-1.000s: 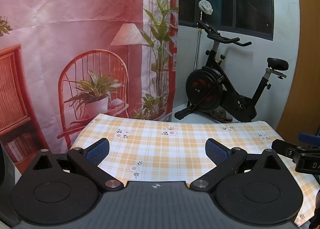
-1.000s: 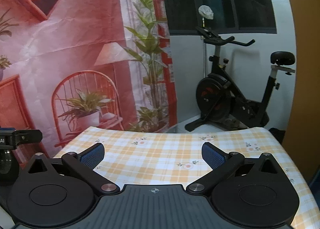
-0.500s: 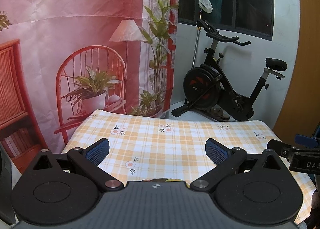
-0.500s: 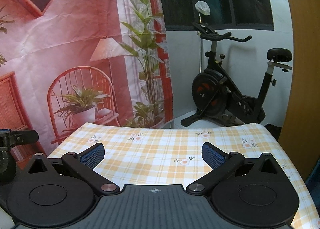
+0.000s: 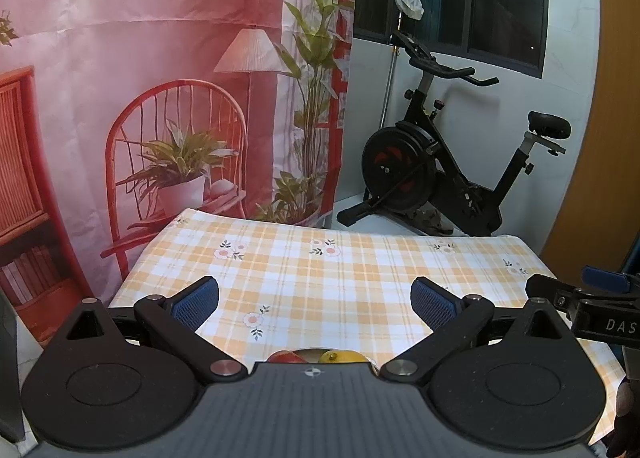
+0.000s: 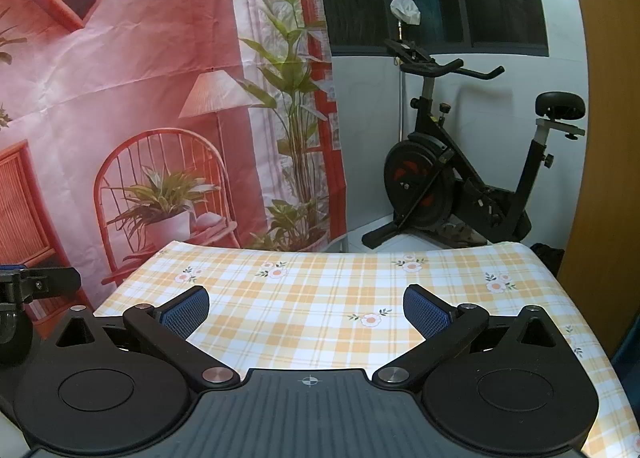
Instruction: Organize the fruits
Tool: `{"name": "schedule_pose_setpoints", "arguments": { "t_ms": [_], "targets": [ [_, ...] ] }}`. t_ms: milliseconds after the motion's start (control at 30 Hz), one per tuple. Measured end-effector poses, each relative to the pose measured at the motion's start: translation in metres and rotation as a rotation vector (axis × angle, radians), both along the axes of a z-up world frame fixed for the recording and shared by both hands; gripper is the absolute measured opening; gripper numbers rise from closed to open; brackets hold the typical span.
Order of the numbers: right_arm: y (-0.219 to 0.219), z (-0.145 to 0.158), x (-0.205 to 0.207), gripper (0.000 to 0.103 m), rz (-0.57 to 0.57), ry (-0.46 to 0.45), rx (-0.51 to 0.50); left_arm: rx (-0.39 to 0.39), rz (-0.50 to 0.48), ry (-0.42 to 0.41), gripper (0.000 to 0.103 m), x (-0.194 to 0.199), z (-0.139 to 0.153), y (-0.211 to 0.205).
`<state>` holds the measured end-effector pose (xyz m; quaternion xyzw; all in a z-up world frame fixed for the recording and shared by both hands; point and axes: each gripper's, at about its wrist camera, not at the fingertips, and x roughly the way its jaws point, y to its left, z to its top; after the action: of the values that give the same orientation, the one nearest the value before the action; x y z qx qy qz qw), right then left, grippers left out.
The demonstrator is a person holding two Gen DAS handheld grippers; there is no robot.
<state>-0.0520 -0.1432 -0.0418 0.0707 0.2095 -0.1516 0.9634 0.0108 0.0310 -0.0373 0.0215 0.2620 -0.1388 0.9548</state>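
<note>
Hovering over the table [image 5: 360, 274], both grippers empty. Left gripper [image 5: 315, 298] fingers spread wide, blue pads [image 5: 196, 302] well apart, nothing between them. Right gripper [image 6: 306, 308] same: fingers released, gap shows only the checked cloth [image 6: 320, 298]. Fruit sits just past the left gripper's body at the bottom of its view: a red fruit [image 5: 285, 356] touching or just beside a yellow fruit [image 5: 340, 356], mostly hidden by the gripper housing. A curved rim behind them could be a dish; can't tell. No fruit shows in the right wrist view. Right gripper's tip pokes in at the right edge of the left wrist view. Behind the table: printed backdrop [image 5: 140, 77] on the left, exercise bike [image 5: 440, 169] on the right.
</note>
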Motion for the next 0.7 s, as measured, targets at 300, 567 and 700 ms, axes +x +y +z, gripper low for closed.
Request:
{"name": "schedule_pose_setpoints", "arguments": {
  "t_ms": [300,567,700],
  "targets": [
    [0.0021,-0.0045,0.0024,0.103,0.002,0.006,0.002,0.009,0.000,0.015,0.103,0.0010,-0.0039,-0.0020],
    [0.0021,-0.0039,0.0028,0.103,0.002,0.007,0.003,0.004,0.001,0.019,0.103,0.0013,-0.0048,-0.0025],
    [0.0027,-0.0044,0.0023,0.103,0.003,0.007,0.003,0.000,0.001,0.022,0.103,0.0016,-0.0060,-0.0023]
  ]
}}
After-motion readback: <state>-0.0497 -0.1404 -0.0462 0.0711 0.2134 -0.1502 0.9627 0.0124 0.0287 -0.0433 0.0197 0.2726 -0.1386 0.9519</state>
